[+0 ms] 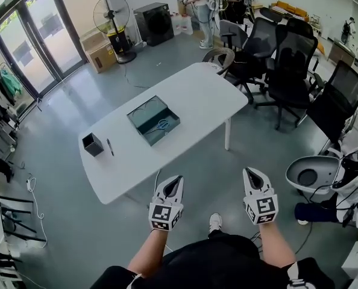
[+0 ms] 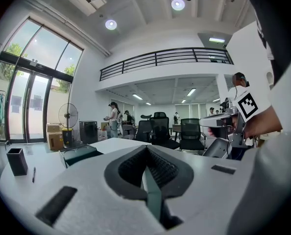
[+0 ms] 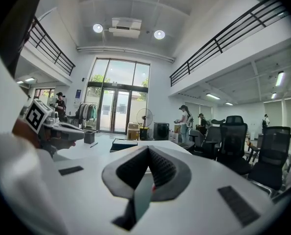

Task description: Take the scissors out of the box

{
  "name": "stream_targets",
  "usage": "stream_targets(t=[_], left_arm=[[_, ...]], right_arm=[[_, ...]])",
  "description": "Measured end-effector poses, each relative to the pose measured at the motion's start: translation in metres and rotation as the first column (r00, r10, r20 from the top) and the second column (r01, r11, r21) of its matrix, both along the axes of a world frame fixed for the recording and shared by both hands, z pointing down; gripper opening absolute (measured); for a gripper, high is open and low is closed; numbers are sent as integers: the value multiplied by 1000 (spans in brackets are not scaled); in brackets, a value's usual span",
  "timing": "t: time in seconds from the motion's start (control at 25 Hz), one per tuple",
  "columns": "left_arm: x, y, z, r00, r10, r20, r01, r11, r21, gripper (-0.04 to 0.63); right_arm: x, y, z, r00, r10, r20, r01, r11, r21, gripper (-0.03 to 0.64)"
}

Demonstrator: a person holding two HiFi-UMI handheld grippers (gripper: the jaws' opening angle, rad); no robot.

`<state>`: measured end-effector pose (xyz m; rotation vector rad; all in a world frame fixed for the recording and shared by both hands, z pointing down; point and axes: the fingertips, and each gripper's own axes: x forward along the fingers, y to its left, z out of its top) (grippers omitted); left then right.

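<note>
A dark green open box (image 1: 138, 129) lies in the middle of the white table (image 1: 191, 89), and blue-handled scissors (image 1: 163, 124) lie inside it. Both grippers hang in the air short of the table's near edge and point toward it. My left gripper (image 1: 178, 178) has its jaws together with nothing between them, and so does my right gripper (image 1: 249, 171). The left gripper view shows the shut left gripper (image 2: 146, 151) with the box (image 2: 79, 153) far off at its left. The right gripper view shows the shut right gripper (image 3: 148, 151) with the box (image 3: 124, 143) beyond it.
A black pen cup (image 1: 93, 144) and a pen (image 1: 109, 147) lie at the table's left end. Black office chairs (image 1: 287, 59) crowd the far right. A standing fan (image 1: 114, 17), cardboard boxes (image 1: 97, 52) and people (image 1: 203, 5) are at the back.
</note>
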<state>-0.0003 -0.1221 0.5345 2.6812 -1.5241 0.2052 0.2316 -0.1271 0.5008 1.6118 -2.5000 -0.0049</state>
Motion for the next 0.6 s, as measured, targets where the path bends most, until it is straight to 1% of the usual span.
stream_targets(t=[0.32,0.44,0.6], left_arm=[[23,-57,0,998,-52,19,53,998,-16,9],[20,-74,3,996,-78,37,79,997,-21,9],[10,-87,6,990,-132,47,134,991,-31,9]], right_arm=[[22,-70,7,996,-90,-10,89,995,-33,6],[18,-91,15,992,-129,-4,129,990,-59,6],[4,-112,24,976,-214,-46,210,974,-80,6]])
